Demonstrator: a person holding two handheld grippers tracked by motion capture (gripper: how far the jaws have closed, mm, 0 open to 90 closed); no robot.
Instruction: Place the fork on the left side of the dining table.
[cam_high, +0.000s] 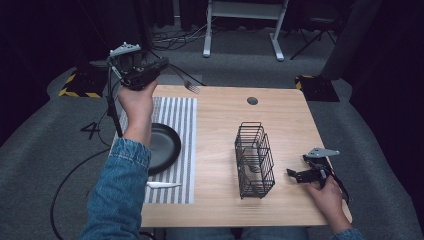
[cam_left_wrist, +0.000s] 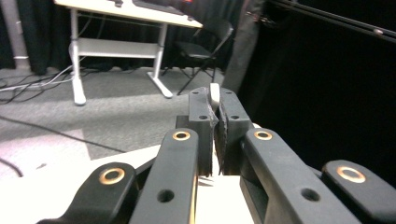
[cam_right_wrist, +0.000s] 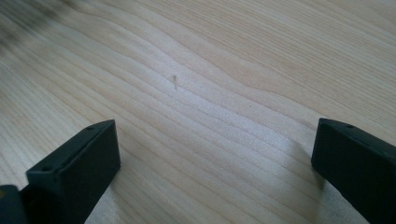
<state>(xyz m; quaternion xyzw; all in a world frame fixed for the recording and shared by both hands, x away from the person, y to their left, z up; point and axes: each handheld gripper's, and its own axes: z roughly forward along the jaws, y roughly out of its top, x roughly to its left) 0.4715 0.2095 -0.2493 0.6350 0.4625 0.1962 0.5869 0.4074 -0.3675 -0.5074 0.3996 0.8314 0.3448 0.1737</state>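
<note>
Dark-curtained room, wooden bench (cam_high: 280, 115). Left gripper (cam_high: 159, 67) clenched on fork (cam_high: 186, 82), raised clear for carrying toward wire basket (cam_high: 254, 159). Right gripper (cam_high: 295, 175) released, parked idle on bench.

The left gripper (cam_high: 165, 67) is held raised on an upturned left hand (cam_high: 136, 97), with the forearm in a blue denim sleeve angled upward and away from the body. Its jaws are pointed level, toward the right gripper's side, and are pressed together on the handle of a fork (cam_high: 186, 82), whose tines are carried beyond the fingertips. In the left gripper view the pads (cam_left_wrist: 203, 116) are seen clamped on the thin handle. The right gripper (cam_high: 296, 174) is kept low in the right hand (cam_high: 327, 192), jaws spread wide and aimed toward the left gripper's side, nothing between them.
</note>
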